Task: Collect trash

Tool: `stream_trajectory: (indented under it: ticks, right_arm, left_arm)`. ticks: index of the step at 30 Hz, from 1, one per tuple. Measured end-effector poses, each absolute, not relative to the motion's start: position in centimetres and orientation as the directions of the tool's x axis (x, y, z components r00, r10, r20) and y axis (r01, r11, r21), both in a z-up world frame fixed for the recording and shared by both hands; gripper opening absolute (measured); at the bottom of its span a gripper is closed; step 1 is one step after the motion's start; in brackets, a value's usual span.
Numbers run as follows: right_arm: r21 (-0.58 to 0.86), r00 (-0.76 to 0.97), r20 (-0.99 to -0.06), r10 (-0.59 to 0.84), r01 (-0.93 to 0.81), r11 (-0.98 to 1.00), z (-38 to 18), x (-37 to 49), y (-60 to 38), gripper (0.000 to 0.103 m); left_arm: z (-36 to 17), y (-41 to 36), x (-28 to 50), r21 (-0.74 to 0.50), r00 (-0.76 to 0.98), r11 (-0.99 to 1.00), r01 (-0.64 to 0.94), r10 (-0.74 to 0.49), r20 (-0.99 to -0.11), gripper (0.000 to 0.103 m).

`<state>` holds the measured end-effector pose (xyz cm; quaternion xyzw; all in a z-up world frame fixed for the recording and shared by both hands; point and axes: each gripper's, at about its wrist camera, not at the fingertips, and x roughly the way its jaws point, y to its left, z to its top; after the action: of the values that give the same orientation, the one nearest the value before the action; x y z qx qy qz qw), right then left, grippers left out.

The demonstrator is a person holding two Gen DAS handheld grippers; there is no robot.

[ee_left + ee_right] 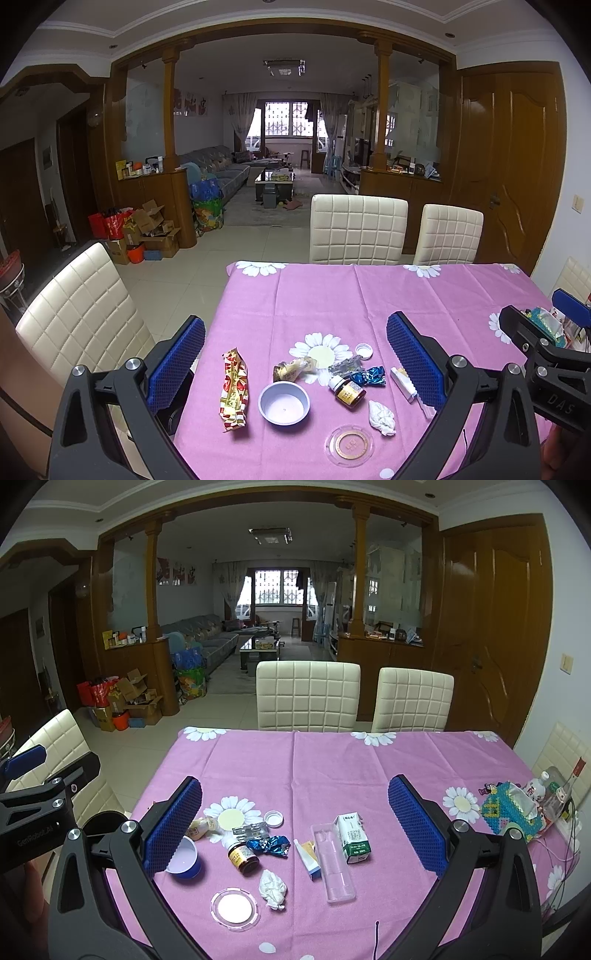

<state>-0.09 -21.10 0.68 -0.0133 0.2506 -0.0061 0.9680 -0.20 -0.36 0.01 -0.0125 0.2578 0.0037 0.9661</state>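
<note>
Lettering "DAS" on the black right gripper [554,317] body at three o'clock in the left view, "GenRobot.AI" faintly on the left gripper [44,764] in the right view. Print on the white-and-green milk carton [352,837] and the brown glass bottle's [243,856] yellow label too small to read. Both grippers spread wide, nothing between the blue pads. Trash clustered mid-tablecloth [332,768]: one red-gold snack wrapper [232,393], one crumpled blue foil [269,845], one white tissue wad [272,884], one white cap [273,818]. One blue bowl [184,858], half hidden behind a pad. Three cream chairs [308,696], one cut off at nine o'clock.
</note>
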Motion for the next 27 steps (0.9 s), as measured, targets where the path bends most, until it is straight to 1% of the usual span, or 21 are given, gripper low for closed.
stream_trajectory:
  ticks: [27]
  right_arm:
    - [-0.032,0.872,-0.489,-0.017,0.002,0.999,0.67,-0.13,-21.33,0.099]
  left_arm:
    - [0.04,-0.62,-0.31,-0.014,0.866,1.000,-0.013,0.005,-0.500,0.096]
